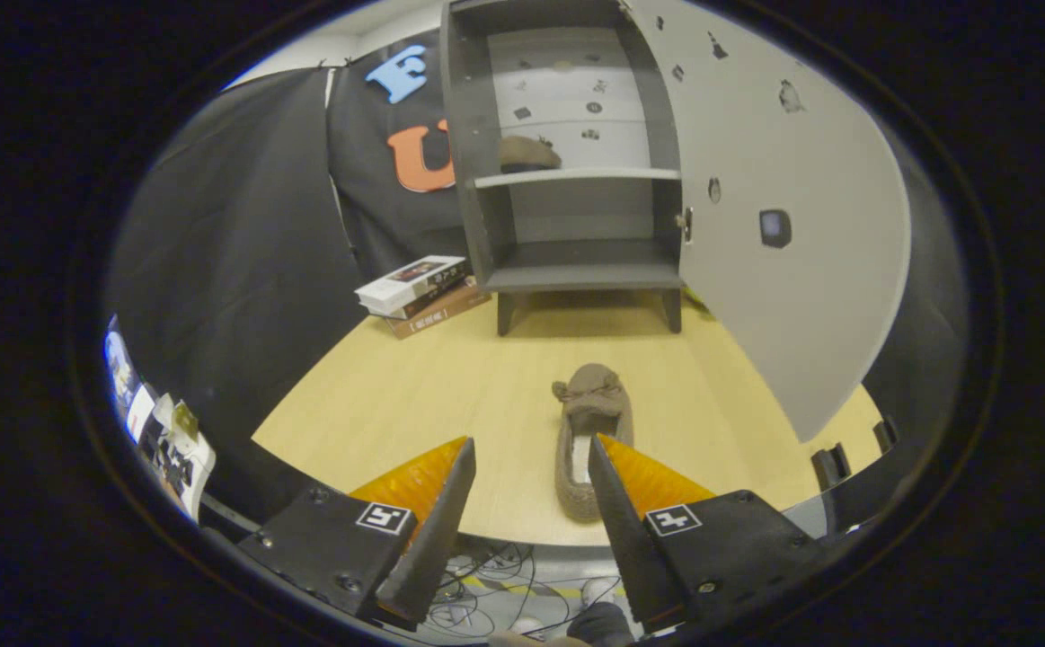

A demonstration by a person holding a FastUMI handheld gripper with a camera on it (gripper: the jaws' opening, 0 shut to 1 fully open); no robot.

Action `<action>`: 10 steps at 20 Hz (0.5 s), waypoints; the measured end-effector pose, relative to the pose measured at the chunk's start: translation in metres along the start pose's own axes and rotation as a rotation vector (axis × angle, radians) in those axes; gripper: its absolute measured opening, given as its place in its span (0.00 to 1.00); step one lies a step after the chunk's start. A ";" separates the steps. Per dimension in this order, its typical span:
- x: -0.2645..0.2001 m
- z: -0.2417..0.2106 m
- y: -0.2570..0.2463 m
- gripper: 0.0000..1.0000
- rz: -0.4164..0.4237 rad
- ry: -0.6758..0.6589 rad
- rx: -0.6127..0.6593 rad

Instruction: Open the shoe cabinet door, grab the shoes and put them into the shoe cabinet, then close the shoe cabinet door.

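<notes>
**Gripper spread above slipper, cabinet door open**

Gripper view: the gripper [531, 454] had its wedge-shaped fingers [437, 526] apart, clamped on nothing, each base carrying a square tag. A fuzzy brown slipper [590, 422] with a bow on the toe lay lengthwise on the pale wood-grain table [396, 395], toe toward the cabinet, heel near the table's edge. The right finger overlapped its heel side; whether it touched the slipper could not be told. Beyond stood the grey boxy cabinet [567, 162] on short legs, matte panels, one light shelf [576, 176] across the middle. Its flat pale door [783, 225] was swung wide open to the right. A second brown slipper [527, 154] sat on that shelf. Left of the cabinet, touching its base, lay a small stack of books [419, 289]. Cables [477, 593] lay tangled on the floor below the table edge.
</notes>
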State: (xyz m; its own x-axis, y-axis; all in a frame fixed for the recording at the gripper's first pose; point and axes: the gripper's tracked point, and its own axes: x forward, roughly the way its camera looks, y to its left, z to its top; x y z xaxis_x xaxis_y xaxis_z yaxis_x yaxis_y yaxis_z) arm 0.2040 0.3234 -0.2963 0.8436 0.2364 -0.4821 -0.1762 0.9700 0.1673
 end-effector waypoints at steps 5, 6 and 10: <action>0.081 -0.019 -0.019 0.79 -0.025 0.091 0.055; 0.095 -0.022 -0.021 0.80 -0.022 0.108 0.078; 0.140 -0.027 -0.025 0.79 -0.016 0.152 0.083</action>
State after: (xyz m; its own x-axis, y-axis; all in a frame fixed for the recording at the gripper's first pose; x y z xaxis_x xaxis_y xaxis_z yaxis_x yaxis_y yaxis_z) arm 0.3131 0.3334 -0.3914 0.7587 0.2329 -0.6084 -0.1155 0.9672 0.2262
